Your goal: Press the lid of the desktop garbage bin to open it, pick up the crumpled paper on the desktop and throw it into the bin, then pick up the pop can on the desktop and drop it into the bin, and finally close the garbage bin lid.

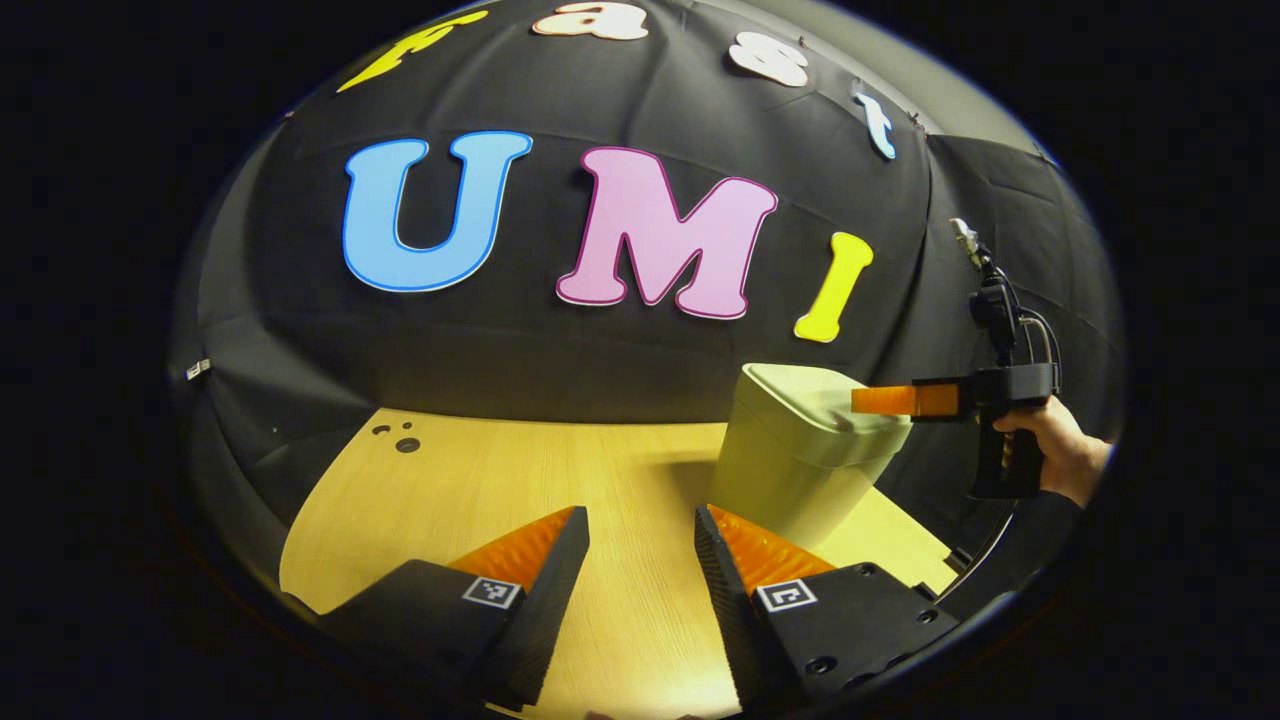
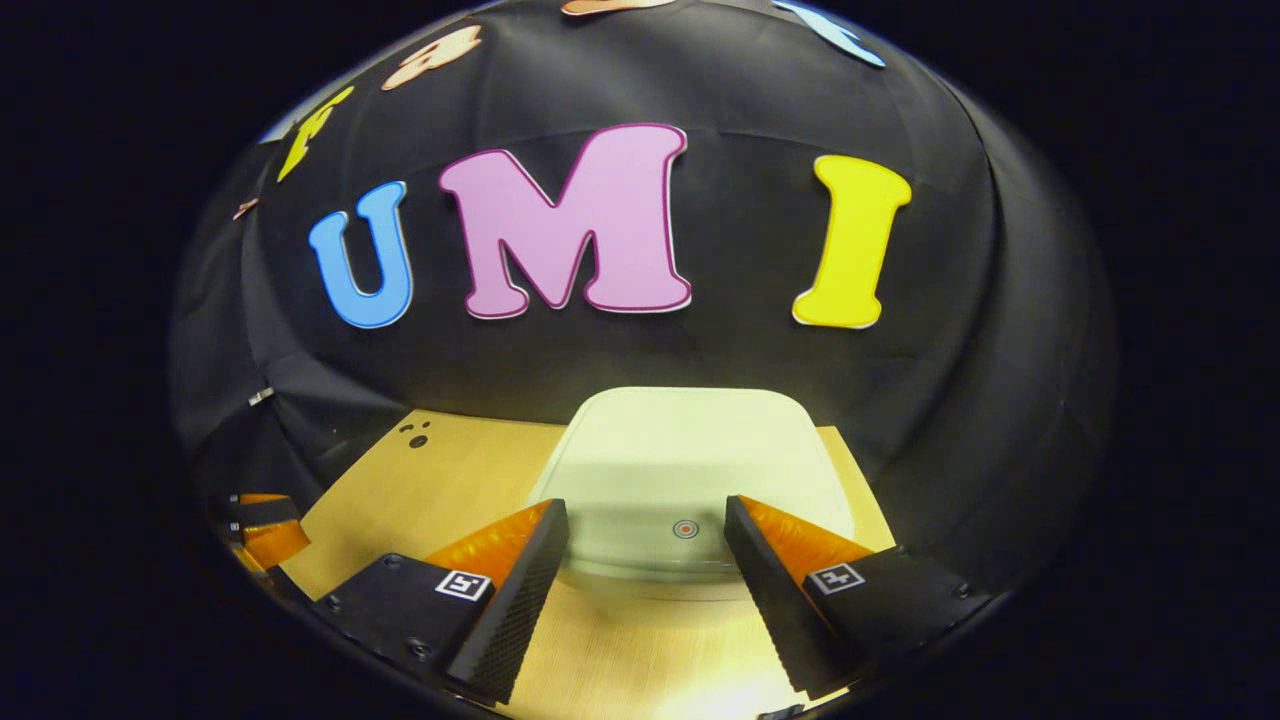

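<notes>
The pale desktop bin (image 1: 800, 455) stands on the wooden table (image 1: 560, 480) at the right, its lid down. In the left gripper view my left gripper (image 1: 640, 525) hovers open over bare wood, to the left of the bin and nearer than it. A hand (image 1: 1065, 455) holds my right gripper (image 1: 860, 400) level above the lid's right edge. In the right gripper view the right gripper (image 2: 645, 515) is open just over the closed lid (image 2: 690, 450), with the lid's small red round mark (image 2: 685, 528) between its fingers. The left gripper (image 2: 262, 530) shows at the far left.
The black cloth wall rises right behind the bin and the table's far edge. A few small dark holes (image 1: 405, 442) mark the table's far left corner. Bare wood (image 2: 450, 470) lies left of the bin.
</notes>
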Demonstrator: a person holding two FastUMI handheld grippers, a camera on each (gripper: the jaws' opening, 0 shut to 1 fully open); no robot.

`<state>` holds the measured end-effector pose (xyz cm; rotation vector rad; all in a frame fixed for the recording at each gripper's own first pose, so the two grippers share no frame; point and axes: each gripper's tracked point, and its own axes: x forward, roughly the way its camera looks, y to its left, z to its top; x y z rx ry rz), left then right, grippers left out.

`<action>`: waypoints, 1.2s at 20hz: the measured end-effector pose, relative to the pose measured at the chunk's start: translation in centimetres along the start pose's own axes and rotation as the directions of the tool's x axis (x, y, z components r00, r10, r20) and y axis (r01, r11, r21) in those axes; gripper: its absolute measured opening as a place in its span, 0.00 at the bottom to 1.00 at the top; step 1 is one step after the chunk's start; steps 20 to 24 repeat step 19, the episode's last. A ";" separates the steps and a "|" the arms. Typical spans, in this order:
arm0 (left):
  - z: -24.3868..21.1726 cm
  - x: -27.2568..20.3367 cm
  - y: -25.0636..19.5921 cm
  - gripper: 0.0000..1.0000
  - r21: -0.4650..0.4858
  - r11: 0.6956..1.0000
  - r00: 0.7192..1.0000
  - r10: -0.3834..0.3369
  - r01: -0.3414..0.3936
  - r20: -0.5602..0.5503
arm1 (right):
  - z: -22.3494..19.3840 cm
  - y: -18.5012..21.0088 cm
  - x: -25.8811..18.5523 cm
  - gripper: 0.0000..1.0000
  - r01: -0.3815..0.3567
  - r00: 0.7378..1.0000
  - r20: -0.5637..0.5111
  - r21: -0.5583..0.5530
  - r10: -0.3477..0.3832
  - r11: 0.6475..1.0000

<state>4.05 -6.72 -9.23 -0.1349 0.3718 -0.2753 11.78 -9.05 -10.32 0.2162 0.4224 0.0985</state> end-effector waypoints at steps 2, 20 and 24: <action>0.1 0.0 -0.1 0.71 0.004 1.000 1.000 -0.006 0.006 0.003 | 0.6 1.4 -1.8 0.99 -0.021 0.999 0.038 -0.029 0.022 0.999; 1.3 -2.4 -0.1 0.71 0.008 0.999 0.998 0.036 -0.036 0.042 | -2.3 8.5 -8.1 0.98 -0.093 0.988 0.116 -0.061 0.100 0.994; 1.3 -2.4 -0.1 0.71 0.008 0.999 0.998 0.036 -0.036 0.042 | -2.3 8.5 -8.1 0.98 -0.093 0.988 0.116 -0.061 0.100 0.994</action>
